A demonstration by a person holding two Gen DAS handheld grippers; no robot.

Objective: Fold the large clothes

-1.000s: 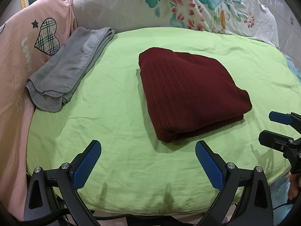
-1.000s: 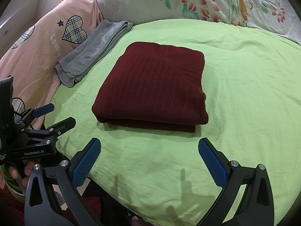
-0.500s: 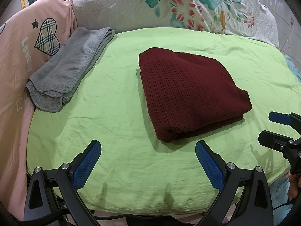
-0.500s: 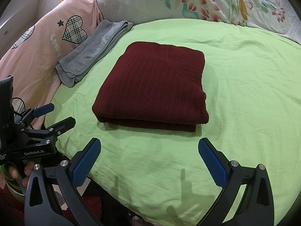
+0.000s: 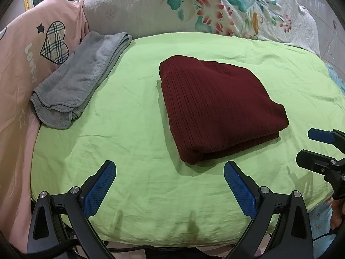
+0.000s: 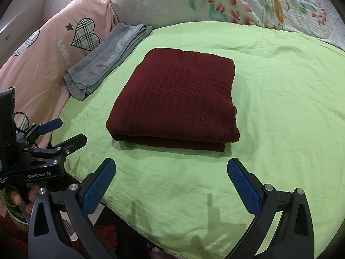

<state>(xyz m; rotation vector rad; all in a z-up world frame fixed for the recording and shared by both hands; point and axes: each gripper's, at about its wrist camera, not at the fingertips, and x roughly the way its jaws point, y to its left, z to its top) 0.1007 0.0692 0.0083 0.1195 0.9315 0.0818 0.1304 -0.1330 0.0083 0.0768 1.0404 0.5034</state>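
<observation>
A dark red ribbed sweater (image 5: 217,108) (image 6: 179,101) lies folded into a neat rectangle in the middle of the green sheet (image 5: 133,142) (image 6: 280,99). My left gripper (image 5: 170,183) stands open over the sheet's near edge, short of the sweater, with nothing between its blue pads. My right gripper (image 6: 172,183) is open too, just in front of the sweater's near folded edge, and holds nothing. Each gripper shows in the other's view: the right one (image 5: 308,149) at the far right edge, the left one (image 6: 62,131) at the far left, held by a hand.
A folded grey towel (image 5: 79,82) (image 6: 107,60) lies at the sheet's left edge against a pink duvet with plaid hearts (image 5: 32,49). A white floral quilt (image 5: 215,8) (image 6: 237,2) is bunched along the back. The bed edge runs just below the grippers.
</observation>
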